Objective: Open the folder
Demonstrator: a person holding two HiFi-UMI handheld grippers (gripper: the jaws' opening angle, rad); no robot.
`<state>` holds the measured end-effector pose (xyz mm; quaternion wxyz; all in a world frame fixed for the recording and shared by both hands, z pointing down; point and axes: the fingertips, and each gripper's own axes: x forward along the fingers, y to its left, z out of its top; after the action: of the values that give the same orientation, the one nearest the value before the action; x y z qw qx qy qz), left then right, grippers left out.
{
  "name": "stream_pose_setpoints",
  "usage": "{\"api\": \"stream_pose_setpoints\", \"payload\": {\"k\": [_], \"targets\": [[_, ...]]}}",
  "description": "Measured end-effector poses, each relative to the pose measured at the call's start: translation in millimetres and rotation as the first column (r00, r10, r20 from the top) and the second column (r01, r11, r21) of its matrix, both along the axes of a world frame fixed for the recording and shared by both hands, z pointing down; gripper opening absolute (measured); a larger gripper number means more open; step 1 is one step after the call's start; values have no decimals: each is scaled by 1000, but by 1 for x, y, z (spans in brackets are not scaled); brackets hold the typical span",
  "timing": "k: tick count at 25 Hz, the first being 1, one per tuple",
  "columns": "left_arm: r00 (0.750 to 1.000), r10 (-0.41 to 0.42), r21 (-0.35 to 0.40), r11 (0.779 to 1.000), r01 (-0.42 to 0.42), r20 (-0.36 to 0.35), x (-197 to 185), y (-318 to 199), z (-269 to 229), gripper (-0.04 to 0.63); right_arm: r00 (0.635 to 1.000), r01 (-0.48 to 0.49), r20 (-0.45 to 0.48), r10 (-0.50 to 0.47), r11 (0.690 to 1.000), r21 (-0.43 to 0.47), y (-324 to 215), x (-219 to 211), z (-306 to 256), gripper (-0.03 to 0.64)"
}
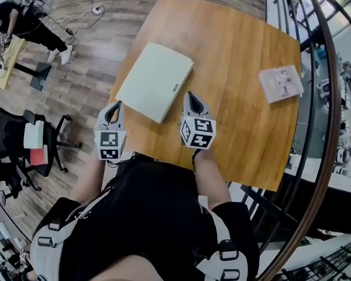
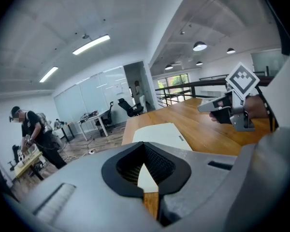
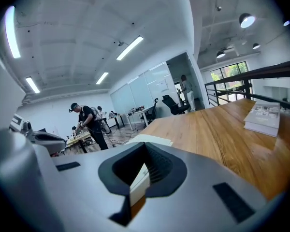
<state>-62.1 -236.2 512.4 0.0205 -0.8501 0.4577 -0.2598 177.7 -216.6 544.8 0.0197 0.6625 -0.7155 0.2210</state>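
Folder: the folder (image 1: 155, 81) is laid shut and flat on the surface (image 1: 240, 127), just ahead of both tongs, with its near corner between them. This is judged to leave its edges within reach.
Left tongs: the left tongs (image 1: 117, 105) are pressed together with nothing pinched. They are held near the folder's near-left edge and apart from it.
Right tongs: the right tongs (image 1: 190, 95) are pressed together and empty. They are held just beside the near-right edge, and no touch is seen.
Stance: one pair is kept at each side, judged so that the folder can be steadied while the cover is lifted.
Book: a book (image 1: 281, 84) is left well off to the right of the right tongs.
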Motion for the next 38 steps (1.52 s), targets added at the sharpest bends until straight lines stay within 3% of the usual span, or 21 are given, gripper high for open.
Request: {"api": "stream_pose_setpoints", "payload": {"k": [6,12,16,19,21,27,29,35,38], "targets": [[969,136,52,987,-150,207,5,-24,31,0,991,-86,98,93,993,-76,-28,23,27,5],[932,222,76,964,-254,288,0,-38,48,0,963,-127,218,157,981,-147,-71,48,54,8],[860,320,32,932,-361,397,-5,-39,71,5,943,-133,272,191,967,-216,-91,55,78,22],[789,398,-46,902,-428,467,-8,-31,96,110,916,-135,336,219,957,-256,-99,59,97,56],[751,437,-83,884,-459,496,-8,-26,109,140,891,-153,377,251,950,-271,-103,65,106,63],[635,501,-107,826,-553,588,-2,-13,127,172,840,-170,457,292,942,-288,-118,78,117,90],[612,505,-118,820,-560,608,-1,-13,132,179,827,-165,478,298,940,-300,-122,78,122,94],[580,476,-103,823,-558,661,4,-18,137,181,759,-169,561,331,932,-321,-130,80,133,95],[571,470,-112,828,-550,673,4,-18,141,181,760,-158,563,325,933,-325,-136,80,137,95]]}}
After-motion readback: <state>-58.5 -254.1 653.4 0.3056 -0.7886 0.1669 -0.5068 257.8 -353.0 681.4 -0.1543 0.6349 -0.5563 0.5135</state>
